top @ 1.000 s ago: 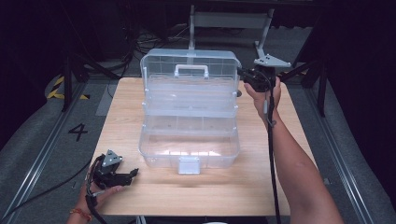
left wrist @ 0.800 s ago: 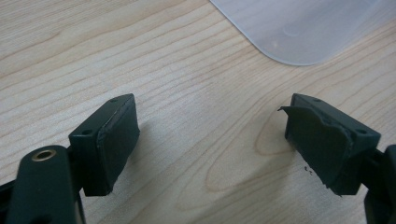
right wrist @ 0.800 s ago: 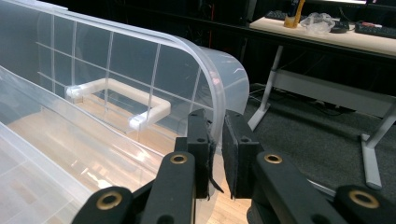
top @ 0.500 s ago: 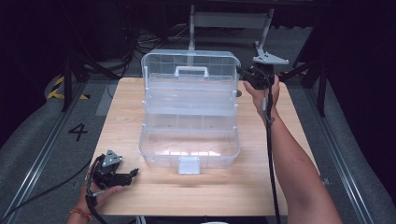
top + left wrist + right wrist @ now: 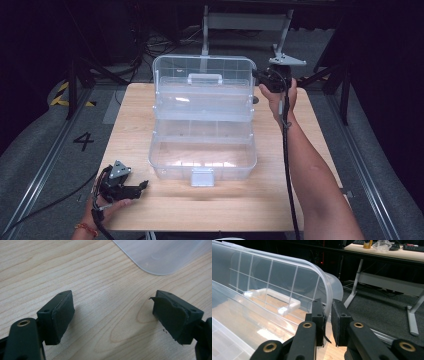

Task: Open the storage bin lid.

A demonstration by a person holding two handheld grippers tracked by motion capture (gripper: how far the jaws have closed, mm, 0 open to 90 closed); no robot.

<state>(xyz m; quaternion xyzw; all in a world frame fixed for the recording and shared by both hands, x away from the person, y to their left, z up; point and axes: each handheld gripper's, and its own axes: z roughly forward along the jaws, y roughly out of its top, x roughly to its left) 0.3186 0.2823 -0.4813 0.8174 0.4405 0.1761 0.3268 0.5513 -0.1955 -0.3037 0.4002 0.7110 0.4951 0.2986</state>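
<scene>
Box: clear plastic storage box [image 5: 202,150] standing open at the middle of the surface [image 5: 135,125], its front latch [image 5: 202,176] toward the near edge.
Lid: raised lid [image 5: 202,75] with a white handle [image 5: 205,78], upright along the far side of the box; a lift-out tray [image 5: 202,102] sits below it.
Right claw: right claw [image 5: 260,79] at the lid's far right corner; in the right gripper view the jaws stand nearly together, pinching the lid's rounded rim [image 5: 327,302] between the pads [image 5: 337,322].
Left claw: left claw [image 5: 141,186] resting low near the near left corner of the surface, jaws spread wide with nothing between them; bare wood and one corner of the box [image 5: 160,257] lie ahead of the left claw [image 5: 112,315].
Step in hand: probably holding the lid by its rim, either finishing the opening or starting to swing it shut.
Next move: calls for a steady arc about the back hinge, keeping the thin rim from slipping out of the pads; the free claw could brace the box's front wall if it slides.
</scene>
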